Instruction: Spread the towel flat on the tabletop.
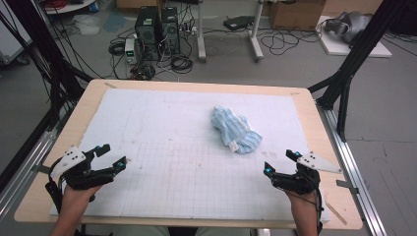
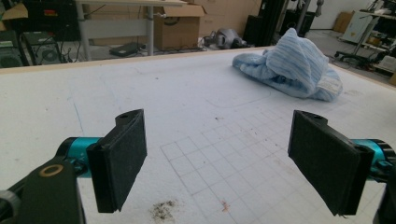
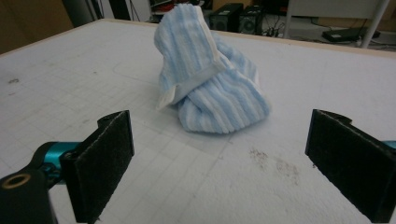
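A crumpled blue-striped towel lies bunched on the white mat of the tabletop, right of centre and toward the far side; the left gripper hovers at the near left with its jaws wide apart and nothing between them, well apart from the towel; the right gripper sits at the near right, jaws likewise spread and empty, nearer the towel but not touching it; its own view has the towel straight ahead.

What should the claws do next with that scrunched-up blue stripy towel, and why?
Probably move the right claw forward to the towel and pinch its white-trimmed edge. The towel lies crumpled in a heap on the white mat, untouched. Both claws are open and empty near the table's front edge. The right one is closer and faces it; the left claw is farther off.
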A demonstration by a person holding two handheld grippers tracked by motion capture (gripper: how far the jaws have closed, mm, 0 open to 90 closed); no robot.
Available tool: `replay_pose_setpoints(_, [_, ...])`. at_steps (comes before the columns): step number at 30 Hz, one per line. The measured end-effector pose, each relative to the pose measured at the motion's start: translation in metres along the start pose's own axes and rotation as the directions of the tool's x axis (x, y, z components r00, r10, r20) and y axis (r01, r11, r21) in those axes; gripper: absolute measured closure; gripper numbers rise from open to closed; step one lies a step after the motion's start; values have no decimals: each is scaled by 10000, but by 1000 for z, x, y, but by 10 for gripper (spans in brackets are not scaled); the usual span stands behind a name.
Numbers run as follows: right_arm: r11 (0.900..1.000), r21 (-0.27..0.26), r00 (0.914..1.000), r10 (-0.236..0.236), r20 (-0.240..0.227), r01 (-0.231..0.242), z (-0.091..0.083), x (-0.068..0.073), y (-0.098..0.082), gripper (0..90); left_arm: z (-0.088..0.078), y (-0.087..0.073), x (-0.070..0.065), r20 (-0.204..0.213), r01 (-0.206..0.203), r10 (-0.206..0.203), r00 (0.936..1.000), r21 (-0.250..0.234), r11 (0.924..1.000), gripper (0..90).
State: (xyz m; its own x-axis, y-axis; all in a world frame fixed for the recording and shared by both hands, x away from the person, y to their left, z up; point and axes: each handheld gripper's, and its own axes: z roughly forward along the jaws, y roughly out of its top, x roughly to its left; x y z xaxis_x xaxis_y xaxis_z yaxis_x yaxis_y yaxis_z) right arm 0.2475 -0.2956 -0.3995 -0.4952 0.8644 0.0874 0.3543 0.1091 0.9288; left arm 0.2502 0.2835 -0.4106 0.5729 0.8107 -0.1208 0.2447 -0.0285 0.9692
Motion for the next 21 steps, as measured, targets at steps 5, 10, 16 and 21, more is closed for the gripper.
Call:
replay_pose_setpoints(5, [9993, -20, 9988, -361, -324, 361, 18, 13, 18, 70, 1, -5, -1, 70, 98, -98, 9999, 19, 10000, 198])
replay_pose_setpoints(10, [9947, 324, 9921, -946, -819, 975, 50, 31, 36, 201, 2, -10, -4, 232, -59, 56, 9997, 124, 9999, 200])
replay_pose_setpoints(16, [9779, 1115, 9825, -1691, -780, 1772, 87, 46, 52, 351, 3, -11, -3, 234, -109, 106, 9997, 160, 9998, 200])
replay_pose_setpoints(21, [9535, 2000, 9735, -2285, -79, 2254, 123, 54, 66, 399, 3, -13, -3, 277, -55, 51, 9996, 147, 9999, 200])
